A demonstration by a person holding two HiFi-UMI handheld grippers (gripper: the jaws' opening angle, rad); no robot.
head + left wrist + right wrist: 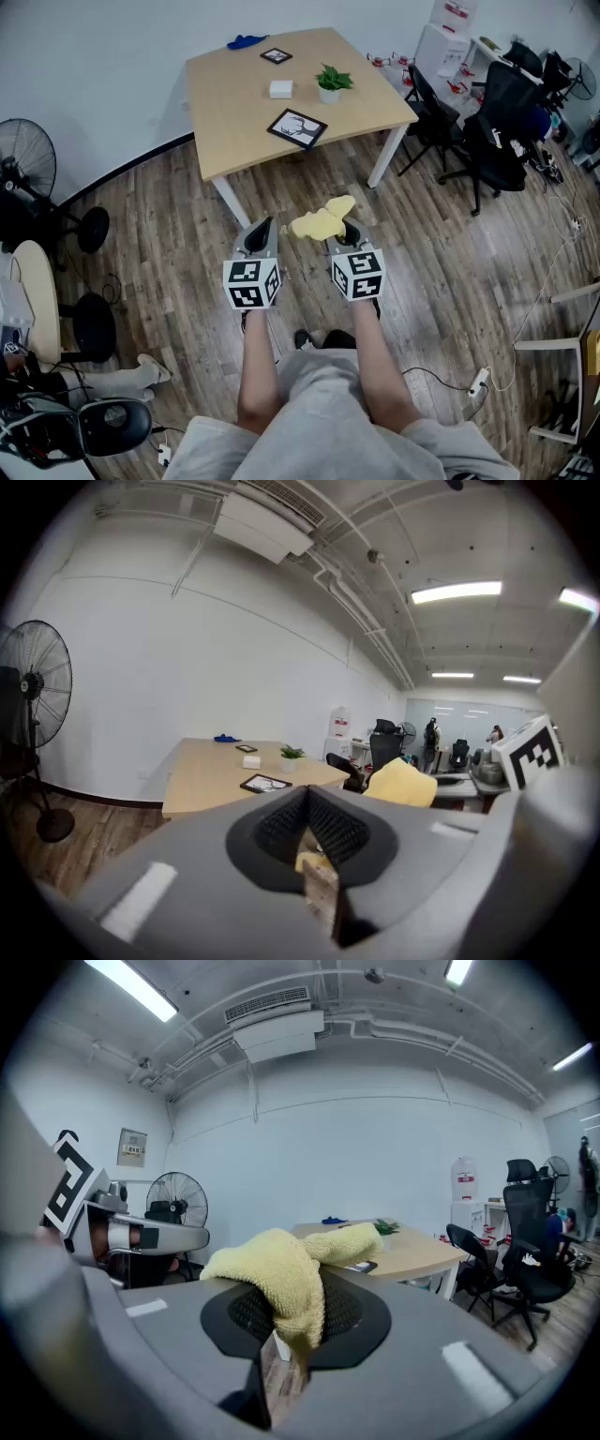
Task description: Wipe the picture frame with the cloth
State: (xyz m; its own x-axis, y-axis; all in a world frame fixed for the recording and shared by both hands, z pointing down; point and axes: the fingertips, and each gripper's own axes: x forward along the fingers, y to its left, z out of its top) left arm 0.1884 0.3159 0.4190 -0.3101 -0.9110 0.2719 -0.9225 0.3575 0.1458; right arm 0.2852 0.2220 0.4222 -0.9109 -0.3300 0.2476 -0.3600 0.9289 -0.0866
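Observation:
A black picture frame [297, 127] with a white drawing lies flat near the front edge of the wooden table [230, 112]; the left gripper view shows this frame [265, 783] too. A smaller frame [276, 55] lies at the table's back. Both grippers hang over the wood floor, well short of the table. My right gripper [349, 228] is shut on a yellow cloth [322, 222], which drapes over its jaws [281, 1283]. My left gripper [263, 225] is shut with nothing held [309, 841].
On the table stand a small potted plant [332, 82] and a white box [280, 89], with a blue cloth [247, 41] at the back edge. Black office chairs [497, 131] crowd the right. A standing fan [23, 159] and stools are at the left.

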